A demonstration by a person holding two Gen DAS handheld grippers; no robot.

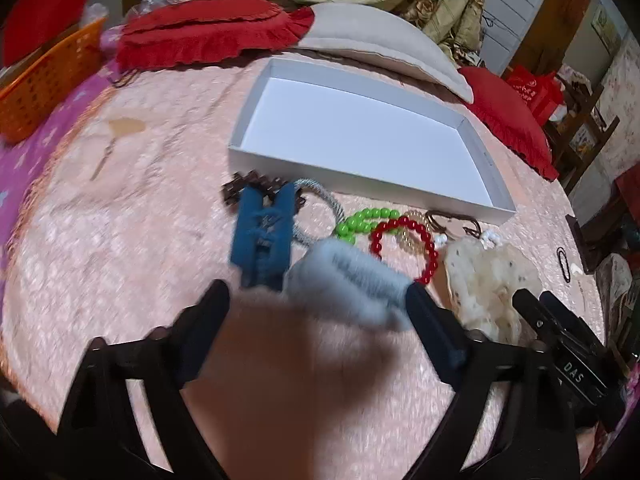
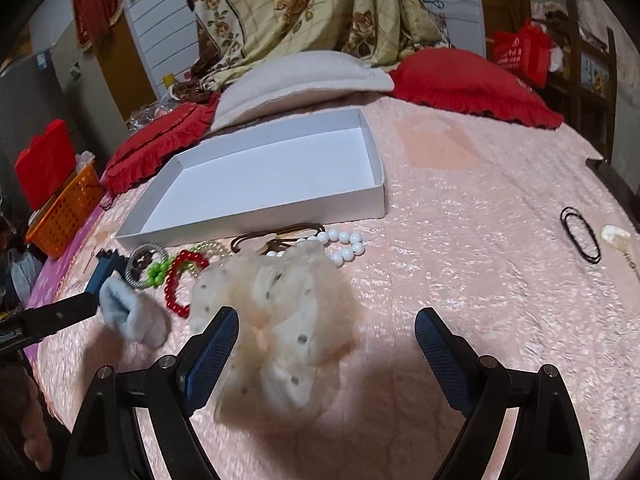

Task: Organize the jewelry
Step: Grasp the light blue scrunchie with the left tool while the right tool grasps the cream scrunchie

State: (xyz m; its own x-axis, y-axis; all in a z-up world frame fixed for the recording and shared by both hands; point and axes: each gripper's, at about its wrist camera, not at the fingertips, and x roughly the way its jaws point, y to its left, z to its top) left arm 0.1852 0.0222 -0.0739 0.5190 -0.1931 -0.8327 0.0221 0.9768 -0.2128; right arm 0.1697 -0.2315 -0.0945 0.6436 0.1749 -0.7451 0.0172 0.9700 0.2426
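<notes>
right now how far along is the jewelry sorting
Nothing looks done: the white box holds nothing. In hand: both tongs are open, the left tongs around the pale blue fuzzy piece, the right tongs by the cream dotted bow. Left: red bead bracelet, green beads, blue clip, pearls.

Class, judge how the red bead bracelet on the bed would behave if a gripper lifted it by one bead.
The red bead bracelet would probably sag, being a loop of separate beads. Its glossy round beads look slippery. It touches the green bracelet, so that might shift too.
</notes>
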